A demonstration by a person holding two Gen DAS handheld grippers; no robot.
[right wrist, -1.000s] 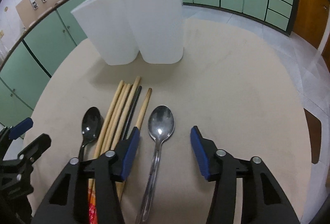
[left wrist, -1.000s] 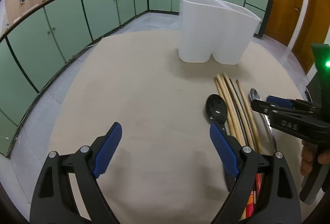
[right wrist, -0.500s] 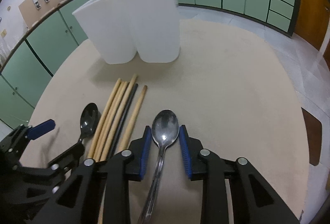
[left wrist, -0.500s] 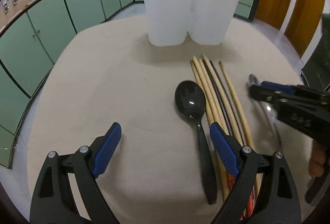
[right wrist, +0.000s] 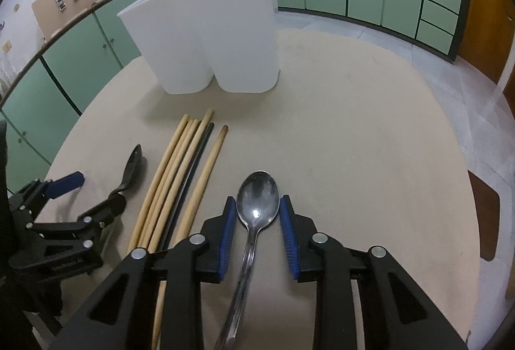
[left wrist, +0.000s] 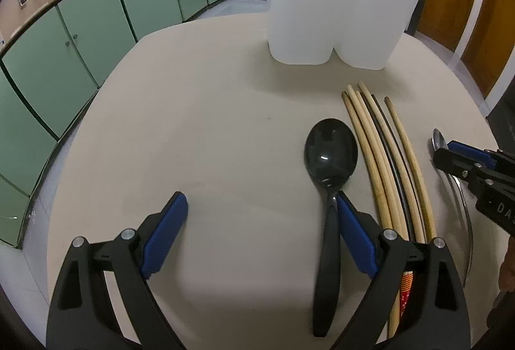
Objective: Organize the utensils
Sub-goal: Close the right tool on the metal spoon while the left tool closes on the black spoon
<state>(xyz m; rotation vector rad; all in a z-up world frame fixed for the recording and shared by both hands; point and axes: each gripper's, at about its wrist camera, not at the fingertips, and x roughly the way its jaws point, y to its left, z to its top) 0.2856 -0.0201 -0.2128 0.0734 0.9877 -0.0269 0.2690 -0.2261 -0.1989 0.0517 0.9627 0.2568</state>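
A black spoon (left wrist: 330,156) lies on the beige table, its handle just inside the right finger of my open left gripper (left wrist: 260,234). Several wooden chopsticks and a black one (left wrist: 386,156) lie to its right. A metal spoon (right wrist: 256,205) lies between the narrowed jaws of my right gripper (right wrist: 257,234); the pads flank the bowl and handle with small gaps, and contact is unclear. A white two-compartment holder (right wrist: 219,37) stands upright beyond the utensils. The left gripper also shows in the right wrist view (right wrist: 83,198), by the black spoon (right wrist: 133,161).
The round table's edge (left wrist: 80,111) curves at the left, with green cabinets (left wrist: 80,28) beyond it. Bare tabletop (right wrist: 370,140) lies to the right of the metal spoon. A brown chair seat (right wrist: 486,214) sits past the right edge.
My left gripper has moved forward and right, bringing the black spoon's handle inside its right finger. My right gripper has narrowed from wide open to close around the metal spoon.
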